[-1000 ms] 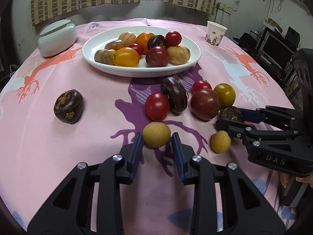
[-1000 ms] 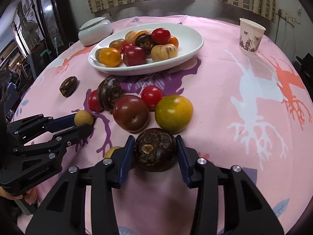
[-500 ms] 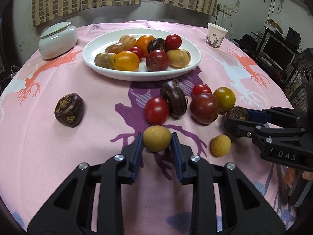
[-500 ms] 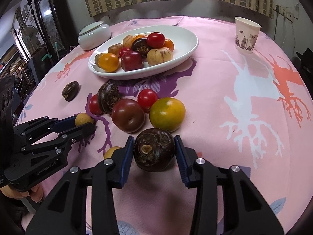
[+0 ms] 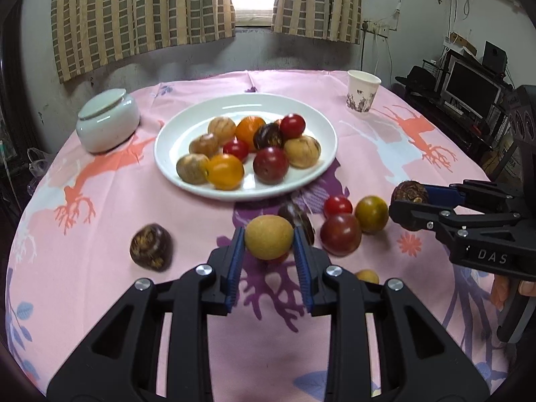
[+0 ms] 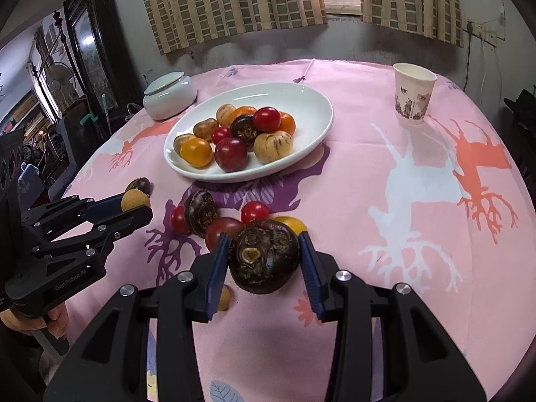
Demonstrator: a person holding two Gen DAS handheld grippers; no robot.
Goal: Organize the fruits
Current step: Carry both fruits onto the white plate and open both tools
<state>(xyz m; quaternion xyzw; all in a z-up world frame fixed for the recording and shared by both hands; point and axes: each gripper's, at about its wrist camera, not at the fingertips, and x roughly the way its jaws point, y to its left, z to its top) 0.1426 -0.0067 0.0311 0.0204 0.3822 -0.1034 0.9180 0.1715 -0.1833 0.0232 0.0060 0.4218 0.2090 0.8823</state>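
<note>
Pink deer-print cloth (image 5: 100, 201) now lies clear beneath both grippers: a second ago their fruits sat on it. Left gripper (image 5: 269, 234) pinches the tan round fruit (image 5: 269, 237), right gripper (image 6: 264, 254) clamps the dark knobbly fruit (image 6: 264, 256), both lifted. Ahead at twelve o'clock waits the white plate (image 5: 187, 124), half filled, likely their destination; other fruits remain on the cloth.

Two wrist cameras, each looking forward along its own fingers, low over the table.

Both face the white plate (image 5: 321, 181) (image 6: 315, 140) and curtained window. Each view shows the other gripper: the right gripper (image 5: 407, 206) at the left view's right edge, the left gripper (image 6: 135, 206) at the right view's left edge.
</note>
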